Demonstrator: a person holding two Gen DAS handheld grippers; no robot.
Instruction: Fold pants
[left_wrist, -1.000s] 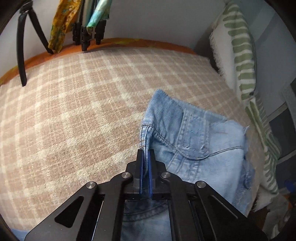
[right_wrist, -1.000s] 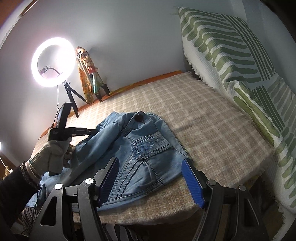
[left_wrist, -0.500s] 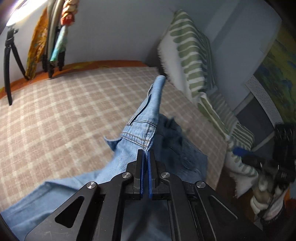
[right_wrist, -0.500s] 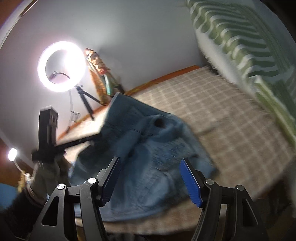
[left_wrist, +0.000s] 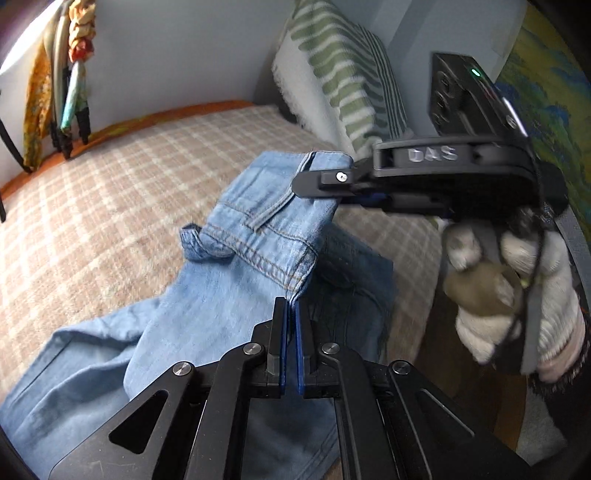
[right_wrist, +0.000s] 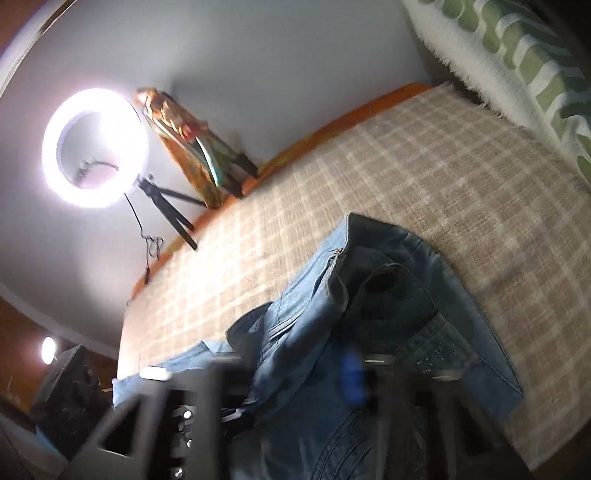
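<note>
Here, I am pinching the jeans' waistband (left_wrist: 258, 236) in my left claw (left_wrist: 290, 314) above the checked blanket (left_wrist: 110, 177); my right claw (left_wrist: 321, 184) is gripping its far corner.

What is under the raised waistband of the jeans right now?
Under the lifted waistband lies another darker layer of the jeans, resting on the checked blanket. What that layer covers is hidden.

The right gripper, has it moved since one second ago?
Yes. The right gripper has come across to the blue denim pants waistband, before the green-striped cushion.
</note>
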